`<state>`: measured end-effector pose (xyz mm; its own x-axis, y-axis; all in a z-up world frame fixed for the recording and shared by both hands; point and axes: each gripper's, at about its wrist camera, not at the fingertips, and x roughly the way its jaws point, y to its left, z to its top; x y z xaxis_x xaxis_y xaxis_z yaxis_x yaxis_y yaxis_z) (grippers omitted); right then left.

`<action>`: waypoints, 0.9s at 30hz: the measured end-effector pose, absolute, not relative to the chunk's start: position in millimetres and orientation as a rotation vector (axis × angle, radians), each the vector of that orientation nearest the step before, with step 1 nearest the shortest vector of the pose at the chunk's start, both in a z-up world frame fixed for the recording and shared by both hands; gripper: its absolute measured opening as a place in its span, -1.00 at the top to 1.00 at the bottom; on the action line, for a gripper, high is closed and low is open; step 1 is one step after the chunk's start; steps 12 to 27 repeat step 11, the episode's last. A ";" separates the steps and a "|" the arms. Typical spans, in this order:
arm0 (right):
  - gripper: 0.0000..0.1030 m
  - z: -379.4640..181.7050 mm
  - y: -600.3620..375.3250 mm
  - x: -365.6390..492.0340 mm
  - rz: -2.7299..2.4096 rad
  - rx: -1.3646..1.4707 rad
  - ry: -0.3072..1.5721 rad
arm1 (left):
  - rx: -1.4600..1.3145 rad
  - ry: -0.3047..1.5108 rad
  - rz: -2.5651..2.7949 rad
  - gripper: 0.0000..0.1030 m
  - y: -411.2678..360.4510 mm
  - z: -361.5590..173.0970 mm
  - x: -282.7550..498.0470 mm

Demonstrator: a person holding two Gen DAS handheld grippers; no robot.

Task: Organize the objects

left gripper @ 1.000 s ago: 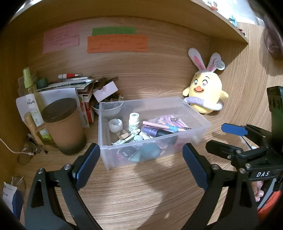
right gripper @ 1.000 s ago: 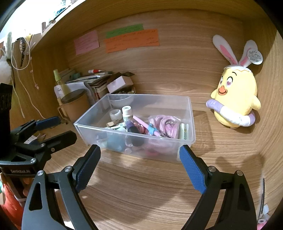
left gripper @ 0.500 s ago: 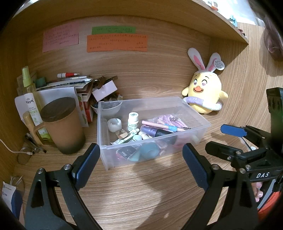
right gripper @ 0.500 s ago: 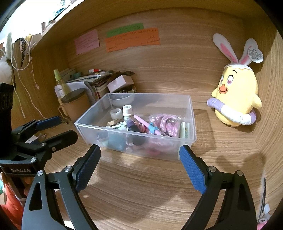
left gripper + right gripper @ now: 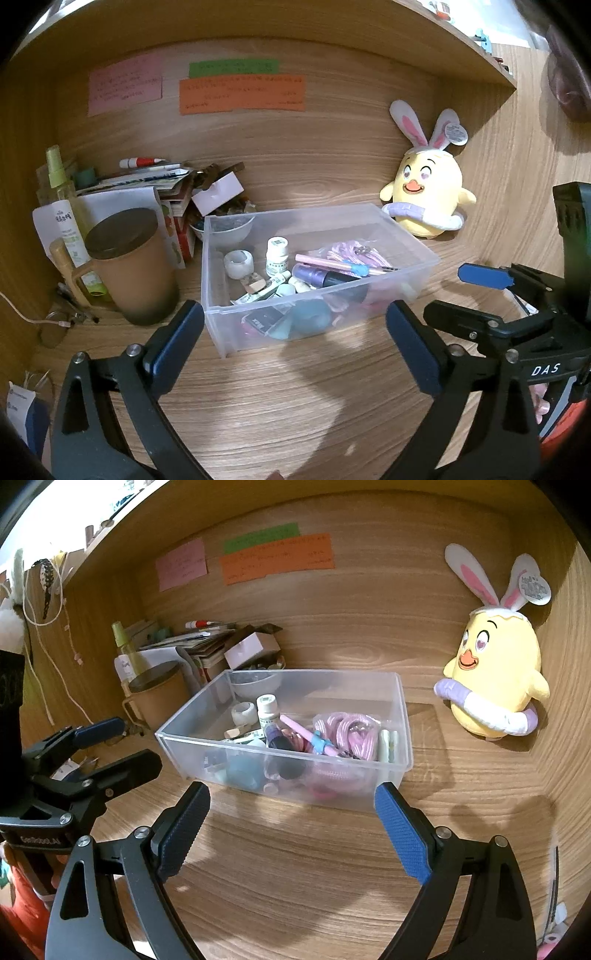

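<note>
Wooden desk (image 5: 295, 398) unchanged; both grippers stay wide before the bin (image 5: 406, 236).

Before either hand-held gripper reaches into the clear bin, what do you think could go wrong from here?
1. The clear bin is light-looking and crowded; a finger catching its rim could slide or tip it.
2. The pink pen lies across the purple bottle, so grasping one may drag the other.
3. The lidded brown mug stands close beside the bin, and the left hand-held gripper might bump it.
</note>
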<state>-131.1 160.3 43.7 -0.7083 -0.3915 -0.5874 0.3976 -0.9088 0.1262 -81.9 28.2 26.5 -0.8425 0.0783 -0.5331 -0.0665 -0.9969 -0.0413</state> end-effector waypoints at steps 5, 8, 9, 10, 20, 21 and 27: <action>-0.74 41.1 161.8 -132.0 -2.565 0.892 -0.005 | -0.854 -0.026 2.912 -0.94 30.1 24.4 -82.1; -0.75 40.1 163.1 -133.3 -2.568 0.900 -0.016 | -0.841 -0.032 2.895 -0.94 31.9 24.6 -81.5; -0.75 39.7 163.6 -134.0 -2.567 0.902 -0.019 | -0.840 -0.034 2.890 -0.94 32.2 24.6 -81.8; -0.75 39.3 164.4 -134.5 -2.568 0.904 -0.022 | -0.842 -0.037 2.886 -0.94 32.6 24.5 -81.9; -0.75 39.0 165.3 -135.0 -2.570 0.905 -0.024 | -0.846 -0.043 2.884 -0.94 32.4 24.5 -82.5; -0.75 39.0 165.3 -135.0 -2.570 0.905 -0.024 | -0.846 -0.043 2.884 -0.94 32.4 24.5 -82.5; -0.75 39.0 165.3 -135.0 -2.570 0.905 -0.024 | -0.846 -0.043 2.884 -0.94 32.4 24.5 -82.5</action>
